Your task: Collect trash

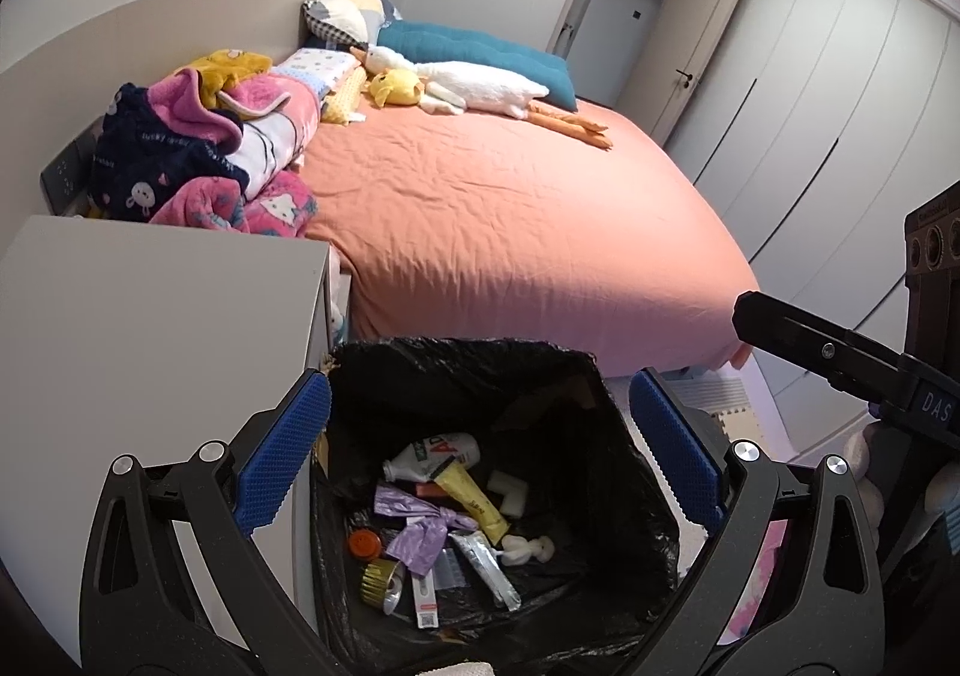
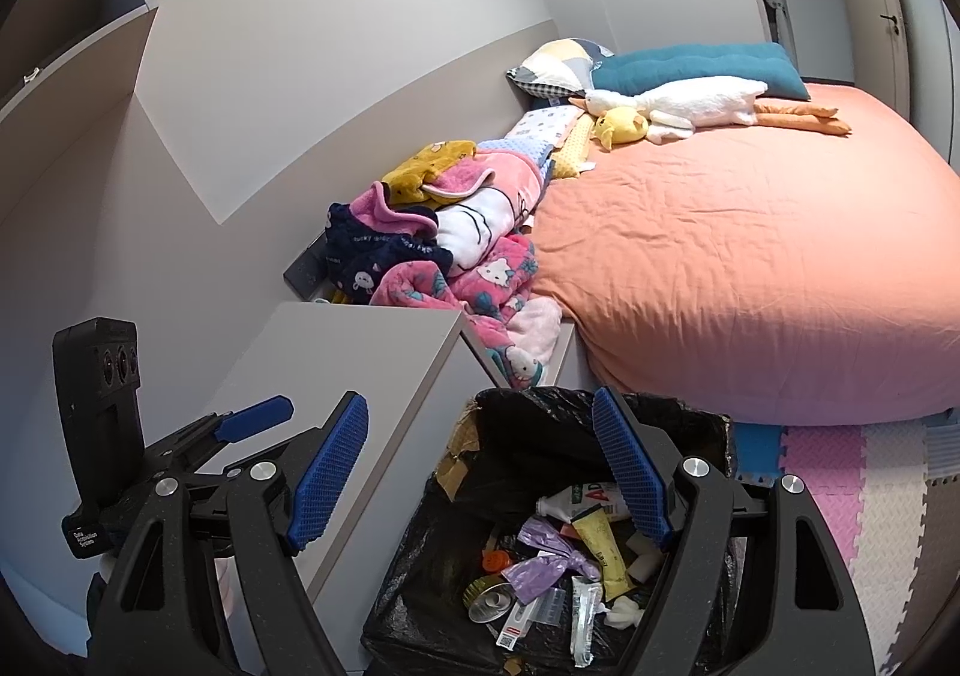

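Observation:
A bin lined with a black bag (image 1: 558, 376) (image 2: 678, 406) stands on the floor between a grey cabinet and the bed. Inside lie several pieces of trash: a white bottle (image 1: 435, 454) (image 2: 576, 499), a yellow tube (image 1: 474, 499) (image 2: 600, 547), a crumpled purple bag (image 1: 423, 532) (image 2: 549, 559), a gold can (image 1: 378, 583) (image 2: 489, 598), an orange cap (image 1: 365, 544) and white wrappers. My left gripper (image 1: 480, 445) hangs open above the bin with nothing between its blue pads (image 1: 288, 454). My right gripper (image 2: 480, 490) is open and empty too, over the bin's left rim.
A grey cabinet (image 1: 138, 316) (image 2: 336, 364) stands left of the bin. The bed with an orange sheet (image 1: 516, 232) (image 2: 750, 268) carries piled blankets (image 1: 204, 160), pillows and a plush goose (image 1: 474, 85). Foam floor mats (image 2: 840, 472) lie to the right. Wardrobe doors (image 1: 840, 94) line the far side.

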Motion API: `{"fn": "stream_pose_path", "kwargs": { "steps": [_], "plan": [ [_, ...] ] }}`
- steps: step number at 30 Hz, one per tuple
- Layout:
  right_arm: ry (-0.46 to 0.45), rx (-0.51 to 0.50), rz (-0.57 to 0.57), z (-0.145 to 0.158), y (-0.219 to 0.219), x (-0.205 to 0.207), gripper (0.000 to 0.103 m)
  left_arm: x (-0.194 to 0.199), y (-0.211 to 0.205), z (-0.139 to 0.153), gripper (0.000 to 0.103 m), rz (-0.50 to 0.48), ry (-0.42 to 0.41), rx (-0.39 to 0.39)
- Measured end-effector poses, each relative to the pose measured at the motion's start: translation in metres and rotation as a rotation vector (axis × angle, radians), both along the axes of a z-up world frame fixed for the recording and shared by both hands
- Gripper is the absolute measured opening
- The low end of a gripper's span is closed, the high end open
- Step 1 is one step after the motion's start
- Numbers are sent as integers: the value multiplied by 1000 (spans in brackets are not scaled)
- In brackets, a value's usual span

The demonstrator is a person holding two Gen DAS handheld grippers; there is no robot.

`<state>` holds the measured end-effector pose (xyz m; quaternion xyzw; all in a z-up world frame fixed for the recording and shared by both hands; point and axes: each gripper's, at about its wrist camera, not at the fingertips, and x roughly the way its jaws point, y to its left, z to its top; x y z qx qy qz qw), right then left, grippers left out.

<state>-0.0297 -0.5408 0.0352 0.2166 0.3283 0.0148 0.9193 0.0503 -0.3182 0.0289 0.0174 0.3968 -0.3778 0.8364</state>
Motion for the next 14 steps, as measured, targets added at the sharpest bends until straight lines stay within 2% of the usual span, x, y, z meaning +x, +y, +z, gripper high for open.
{"fn": "stream_pose_path", "kwargs": {
  "steps": [3,14],
  "plan": [
    [-1,0,-4,-2,-3,-2,78,-4,2,2,96,-6,-35,-28],
    [0,4,-3,-3,-5,-2,78,-1,-2,1,96,9,-54,24]
  ]
}}
